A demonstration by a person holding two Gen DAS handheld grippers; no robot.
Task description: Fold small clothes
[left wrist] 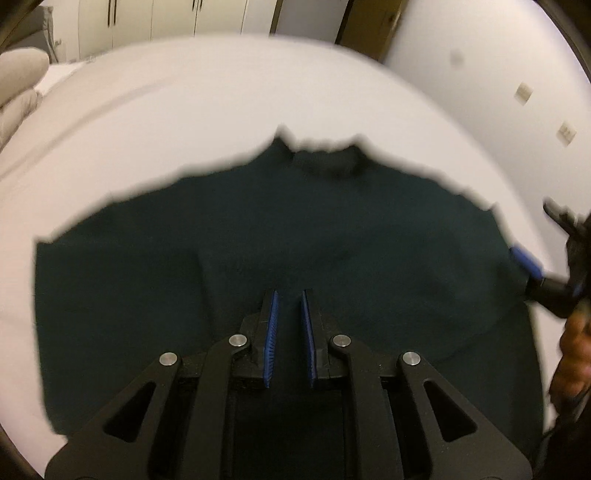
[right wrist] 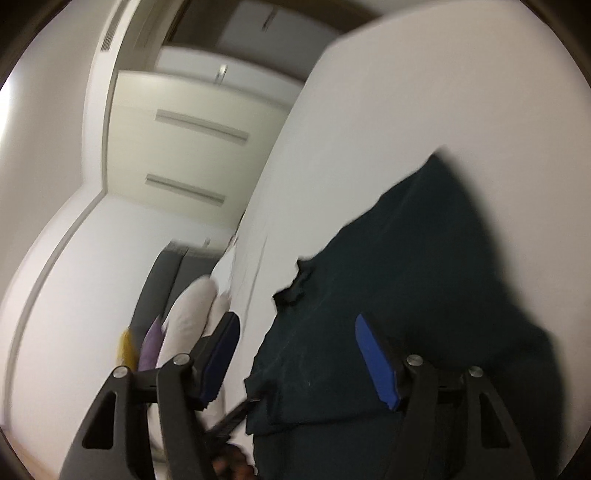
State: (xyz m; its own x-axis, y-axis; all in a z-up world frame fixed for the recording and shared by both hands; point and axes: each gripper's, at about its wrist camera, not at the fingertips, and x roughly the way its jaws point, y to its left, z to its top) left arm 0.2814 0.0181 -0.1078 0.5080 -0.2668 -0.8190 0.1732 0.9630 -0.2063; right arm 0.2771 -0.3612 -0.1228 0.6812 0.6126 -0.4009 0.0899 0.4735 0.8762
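Note:
A dark green shirt (left wrist: 258,236) lies spread flat on the white bed (left wrist: 229,96), collar at the far side. My left gripper (left wrist: 289,295) hovers over the shirt's near middle, its blue-padded jaws a narrow gap apart with nothing between them. My right gripper (right wrist: 295,325) is open wide and tilted, over the shirt's edge (right wrist: 406,280) and holding nothing. It also shows in the left wrist view (left wrist: 532,266) at the shirt's right sleeve. Both views are motion-blurred.
Beige pillows (left wrist: 18,85) lie at the bed's far left. Wardrobe doors (left wrist: 147,18) and a brown door (left wrist: 373,26) stand behind the bed. A white wall with switches (left wrist: 524,92) is at the right. Purple and yellow items (right wrist: 147,347) lie beside pillows.

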